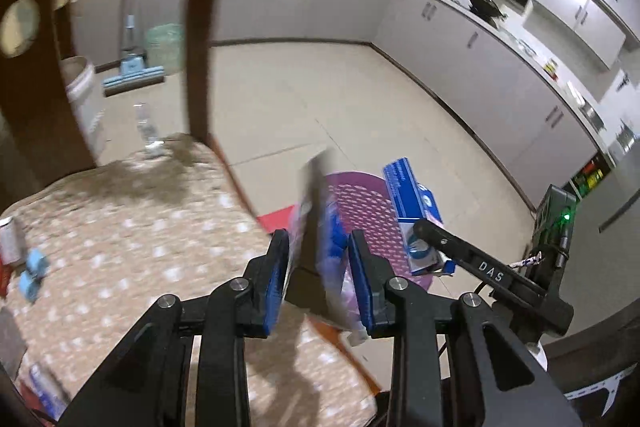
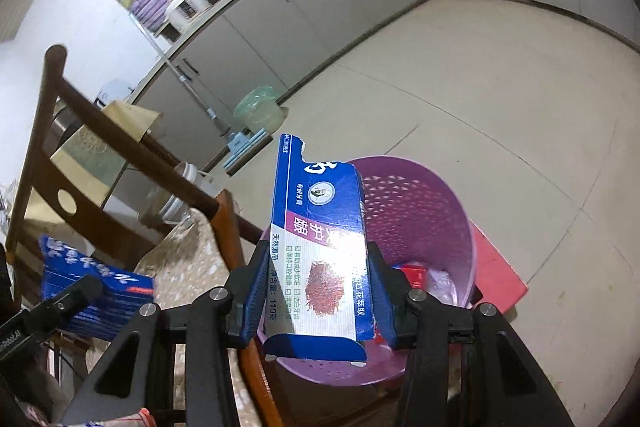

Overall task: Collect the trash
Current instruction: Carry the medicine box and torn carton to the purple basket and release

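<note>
Glossy printed cardboard is seen on the toothpaste box point(image 2: 320, 251). The perforated purple basket point(image 2: 424, 211) is of smooth plastic, the chair point(image 2: 132, 147) of dark varnished wood, the floor point(image 2: 500, 99) of matt tile.

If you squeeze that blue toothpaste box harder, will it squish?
Probably. The blue toothpaste box looks like thin cardboard, open and torn at one end, so it is likely empty, light and easy to crush. The right gripper holds it across its flat sides, so it likely won't slip.
</note>
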A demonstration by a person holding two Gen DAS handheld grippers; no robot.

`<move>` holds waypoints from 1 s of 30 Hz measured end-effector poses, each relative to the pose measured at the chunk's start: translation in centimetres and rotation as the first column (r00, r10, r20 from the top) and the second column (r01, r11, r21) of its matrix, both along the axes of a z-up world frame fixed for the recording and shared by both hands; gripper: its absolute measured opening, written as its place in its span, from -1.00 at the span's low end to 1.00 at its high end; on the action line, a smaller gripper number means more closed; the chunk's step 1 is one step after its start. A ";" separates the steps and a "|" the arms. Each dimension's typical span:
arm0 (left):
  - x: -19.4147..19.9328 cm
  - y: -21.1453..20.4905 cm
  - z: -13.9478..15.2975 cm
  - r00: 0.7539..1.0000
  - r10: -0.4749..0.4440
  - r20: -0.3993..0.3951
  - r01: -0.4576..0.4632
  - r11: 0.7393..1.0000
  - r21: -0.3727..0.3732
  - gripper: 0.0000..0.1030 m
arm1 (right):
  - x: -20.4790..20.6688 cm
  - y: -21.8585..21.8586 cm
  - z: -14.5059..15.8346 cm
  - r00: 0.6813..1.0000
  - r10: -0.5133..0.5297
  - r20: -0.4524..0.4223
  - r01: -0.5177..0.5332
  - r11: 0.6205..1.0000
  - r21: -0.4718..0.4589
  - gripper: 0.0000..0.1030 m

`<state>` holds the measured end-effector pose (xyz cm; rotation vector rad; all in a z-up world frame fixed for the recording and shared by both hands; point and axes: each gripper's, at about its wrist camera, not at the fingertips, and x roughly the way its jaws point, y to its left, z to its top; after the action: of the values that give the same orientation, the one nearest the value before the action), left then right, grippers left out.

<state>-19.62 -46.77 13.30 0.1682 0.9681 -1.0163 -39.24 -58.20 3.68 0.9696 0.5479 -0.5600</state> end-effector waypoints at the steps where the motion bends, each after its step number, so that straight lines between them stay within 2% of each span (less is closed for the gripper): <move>1: -0.2 -0.7 -0.2 1.000 -0.009 -0.002 0.009 1.000 0.005 -0.43 | -0.1 -0.3 0.0 1.000 -0.002 0.000 0.002 1.000 0.002 -0.04; 8: -1.0 -4.5 -1.6 0.999 -0.040 0.007 0.040 0.999 0.036 -0.38 | -0.6 -1.9 -0.7 0.999 -0.036 -0.012 0.037 0.999 0.026 0.00; 10: -1.1 -5.0 -1.6 0.999 -0.041 0.023 0.040 0.998 0.044 -0.13 | -0.7 -2.5 -1.1 0.998 -0.057 -0.015 0.058 0.997 0.051 0.10; 14: -1.3 -4.4 -1.1 0.998 -0.032 0.051 0.030 0.999 0.038 0.08 | -0.7 -2.5 -1.3 0.998 -0.054 -0.009 0.055 0.996 0.065 0.16; 16: -1.2 -3.5 -0.8 0.998 -0.020 0.059 0.017 0.999 0.036 0.17 | -0.4 -2.2 -1.1 0.999 -0.044 -0.006 0.044 0.998 0.052 0.28; 19: -1.0 -1.6 -0.4 0.997 0.015 0.081 -0.018 0.999 0.036 0.35 | 0.0 -1.6 -0.6 0.999 -0.037 -0.010 0.037 0.999 0.027 0.32; 25: -0.1 3.8 0.1 0.990 0.107 0.090 -0.111 0.993 0.033 0.47 | 1.6 -0.2 -0.3 1.000 0.014 -0.016 -0.014 1.000 -0.005 0.36; 30: 0.5 9.5 0.7 0.968 0.220 0.125 -0.227 0.973 0.044 0.59 | 3.6 2.0 0.5 0.997 0.071 -0.028 -0.073 0.995 -0.073 0.43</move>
<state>-19.15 -37.29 13.96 0.1617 0.8861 -0.7634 -35.60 -56.20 4.16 0.8705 0.5792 -0.5247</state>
